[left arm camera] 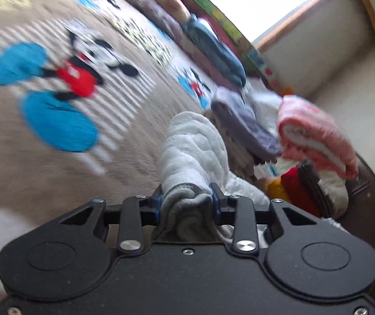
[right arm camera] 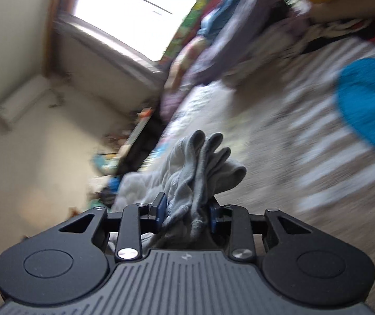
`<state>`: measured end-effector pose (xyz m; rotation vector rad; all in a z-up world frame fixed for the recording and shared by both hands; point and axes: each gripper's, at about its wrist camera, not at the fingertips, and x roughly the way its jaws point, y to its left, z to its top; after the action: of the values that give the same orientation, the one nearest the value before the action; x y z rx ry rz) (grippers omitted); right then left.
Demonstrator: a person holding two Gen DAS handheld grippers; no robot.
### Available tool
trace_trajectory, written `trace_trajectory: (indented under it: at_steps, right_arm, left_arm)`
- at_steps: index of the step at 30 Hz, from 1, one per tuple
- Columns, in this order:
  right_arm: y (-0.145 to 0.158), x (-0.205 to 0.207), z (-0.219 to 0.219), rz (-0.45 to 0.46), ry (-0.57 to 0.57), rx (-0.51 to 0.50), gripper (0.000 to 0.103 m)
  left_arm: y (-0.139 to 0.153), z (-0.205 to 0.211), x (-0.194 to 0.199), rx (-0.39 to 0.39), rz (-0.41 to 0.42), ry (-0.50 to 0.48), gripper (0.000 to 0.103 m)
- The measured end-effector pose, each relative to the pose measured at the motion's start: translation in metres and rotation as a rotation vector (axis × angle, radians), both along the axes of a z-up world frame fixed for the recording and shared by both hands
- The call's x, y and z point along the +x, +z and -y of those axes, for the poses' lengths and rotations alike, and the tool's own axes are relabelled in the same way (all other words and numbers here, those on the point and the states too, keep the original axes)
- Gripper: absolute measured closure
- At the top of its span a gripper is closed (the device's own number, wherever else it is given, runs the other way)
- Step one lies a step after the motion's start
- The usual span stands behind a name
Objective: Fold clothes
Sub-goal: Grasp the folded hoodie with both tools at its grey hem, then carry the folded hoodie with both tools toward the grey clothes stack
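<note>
My left tool (left arm camera: 186,197) is clamped on a bunched edge of the grey quilted garment (left arm camera: 192,147), which runs toward 12 o'clock over the cartoon-print blanket (left arm camera: 43,84). Folded pile (left arm camera: 316,131) at 2 o'clock. My right tool (right arm camera: 187,210) grips the same garment's grey ribbed hem (right arm camera: 208,162), lifted above the blanket.

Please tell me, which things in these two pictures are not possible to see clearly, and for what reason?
- Grey garment: its type and full shape; left wrist view, bunched in the left gripper, lower part behind the gripper body.
- Same garment, right wrist view: bunched in the right gripper, so its edges are unclear.
- Blanket: cartoon print smeared by motion blur.
- Folded pile: items under it are hidden.
</note>
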<state>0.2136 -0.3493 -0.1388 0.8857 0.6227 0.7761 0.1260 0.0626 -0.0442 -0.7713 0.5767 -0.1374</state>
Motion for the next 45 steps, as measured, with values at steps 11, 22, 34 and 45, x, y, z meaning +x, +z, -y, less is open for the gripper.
trace_trajectory:
  at_steps: [11,22,34,45]
  right_arm:
    - [-0.014,-0.035,-0.036,-0.124,0.04,-0.129,0.036]
    - [-0.024,-0.061,-0.059,-0.118,-0.041,-0.164,0.038]
    - [0.052,-0.048,-0.131,-0.024,0.073,-0.099,0.068]
    - [0.156,-0.006,-0.365,0.122,0.467,-0.074,0.069]
  left_arm:
    - [-0.076,-0.068,-0.082,-0.226,-0.19,0.127,0.042]
    - [-0.083,-0.077,-0.062,-0.264,-0.101,0.074,0.05]
    - [-0.021,-0.156,-0.131,-0.393,0.119,0.264,0.069]
    - [-0.004,-0.26,-0.192,-0.467,0.208,0.517,0.069]
